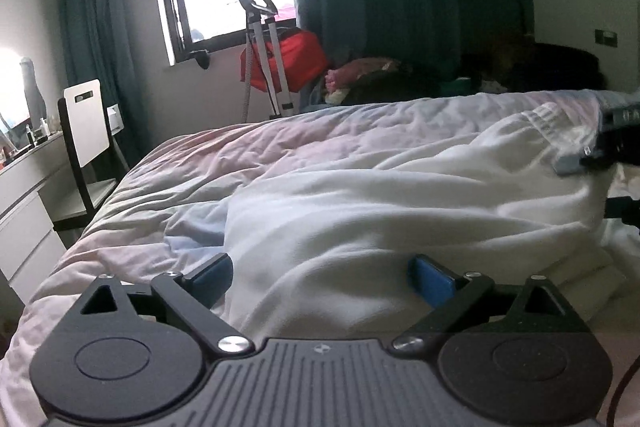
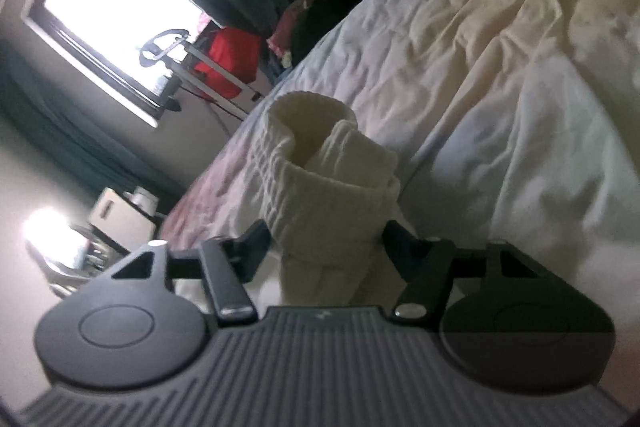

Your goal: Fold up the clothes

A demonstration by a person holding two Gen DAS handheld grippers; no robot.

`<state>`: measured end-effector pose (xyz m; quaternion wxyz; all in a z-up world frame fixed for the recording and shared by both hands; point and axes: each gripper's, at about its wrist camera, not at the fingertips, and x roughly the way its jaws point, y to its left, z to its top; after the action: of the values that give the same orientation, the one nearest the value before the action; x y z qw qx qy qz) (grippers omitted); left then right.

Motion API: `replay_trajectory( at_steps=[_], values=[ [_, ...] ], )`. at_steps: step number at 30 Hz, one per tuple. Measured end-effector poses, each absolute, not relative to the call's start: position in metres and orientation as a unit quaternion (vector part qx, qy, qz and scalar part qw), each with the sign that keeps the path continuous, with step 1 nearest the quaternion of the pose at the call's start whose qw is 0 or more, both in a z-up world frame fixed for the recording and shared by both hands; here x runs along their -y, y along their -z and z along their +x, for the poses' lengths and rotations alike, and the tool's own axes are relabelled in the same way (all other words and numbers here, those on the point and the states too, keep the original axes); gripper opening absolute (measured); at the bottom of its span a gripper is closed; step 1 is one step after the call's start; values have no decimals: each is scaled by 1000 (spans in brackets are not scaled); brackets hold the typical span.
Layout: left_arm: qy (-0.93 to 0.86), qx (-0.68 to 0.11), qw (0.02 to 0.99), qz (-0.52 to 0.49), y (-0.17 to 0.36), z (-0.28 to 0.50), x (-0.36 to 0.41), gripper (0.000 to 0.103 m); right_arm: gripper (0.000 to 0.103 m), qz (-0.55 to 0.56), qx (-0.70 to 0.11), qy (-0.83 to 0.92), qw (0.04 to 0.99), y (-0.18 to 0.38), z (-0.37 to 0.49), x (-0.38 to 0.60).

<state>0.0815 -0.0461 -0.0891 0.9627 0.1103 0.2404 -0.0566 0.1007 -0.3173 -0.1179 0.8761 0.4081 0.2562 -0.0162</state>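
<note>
Ribbed cream knit cuff [image 2: 320, 179] sits bunched in my clenched right tool [image 2: 324, 251]; my left tool [image 1: 320, 279] gapes released over the white fleece garment [image 1: 400, 211]. Yanking could slip the cuff.

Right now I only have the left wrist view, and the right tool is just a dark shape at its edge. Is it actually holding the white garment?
Observer: Yes. In the right wrist view, the right tool is shut on the white garment, with fabric bunched between its fingers.
Operator: Which part has it got?
Observer: The ribbed band, which is doubled over on itself just ahead of the tool.
Operator: Is that tool held level?
Observer: No, it is rolled. The window and the bed both slant steeply across its view.
</note>
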Motion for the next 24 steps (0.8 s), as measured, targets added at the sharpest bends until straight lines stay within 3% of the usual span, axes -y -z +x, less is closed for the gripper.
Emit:
replay_trajectory(
  at_steps=[4, 9, 12, 17, 23, 24],
  values=[
    [58, -251, 962, 90, 90, 83, 39, 98, 40, 390, -244, 21, 887, 113, 98, 318],
    [53, -261, 962, 52, 91, 84, 24, 99, 37, 362, -213, 19, 907, 102, 90, 314],
    [41, -282, 959, -5, 93, 85, 7, 99, 38, 366, -257, 44, 893, 117, 93, 319],
    [31, -294, 954, -55, 90, 79, -6, 99, 44, 420, -286, 45, 860, 134, 94, 332],
    [55, -296, 945, -128, 76, 68, -27, 97, 73, 415, -301, 57, 856, 137, 94, 337],
    [63, -296, 941, -154, 74, 69, -34, 97, 82, 419, -307, 57, 853, 140, 95, 336]
  ],
)
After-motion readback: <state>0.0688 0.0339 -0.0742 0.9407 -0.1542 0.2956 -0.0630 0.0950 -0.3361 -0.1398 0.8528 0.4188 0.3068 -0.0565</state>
